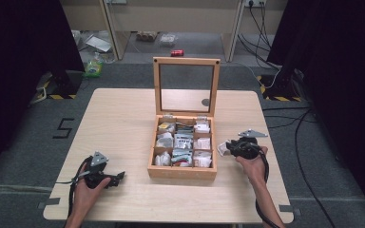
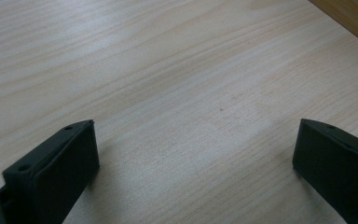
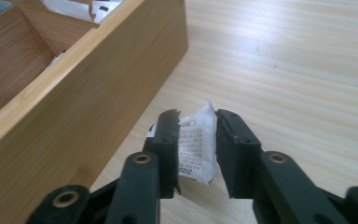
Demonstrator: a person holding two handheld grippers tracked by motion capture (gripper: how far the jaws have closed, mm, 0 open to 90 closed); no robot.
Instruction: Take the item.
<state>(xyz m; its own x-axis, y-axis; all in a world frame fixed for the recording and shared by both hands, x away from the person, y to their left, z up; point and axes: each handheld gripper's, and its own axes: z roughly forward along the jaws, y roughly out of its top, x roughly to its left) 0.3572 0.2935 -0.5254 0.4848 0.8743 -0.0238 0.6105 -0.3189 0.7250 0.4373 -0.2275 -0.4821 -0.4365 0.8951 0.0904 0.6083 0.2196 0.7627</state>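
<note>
A wooden box [image 1: 182, 172] with several compartments of white sachets stands mid-table, its glass lid [image 1: 186, 60] upright. My right gripper [image 1: 228, 148] lies low at the box's right side, pointing at it. A white printed sachet [image 3: 196, 144] stands between the jaws of the right gripper [image 3: 198, 123]. It leans on the left pad, while the right pad stands just off it, so the jaws are open around it. The box wall [image 3: 88, 93] runs close on the left there. My left gripper [image 1: 120, 178] rests at the front left of the table, and in its own view the left gripper [image 2: 196, 140] is wide open over bare wood.
The light wooden table [image 1: 123, 118] has free surface left of the box and behind it. Cables [image 1: 309, 142] trail over the floor to the right. Dark curtains flank the table, and small items lie on the floor at the back.
</note>
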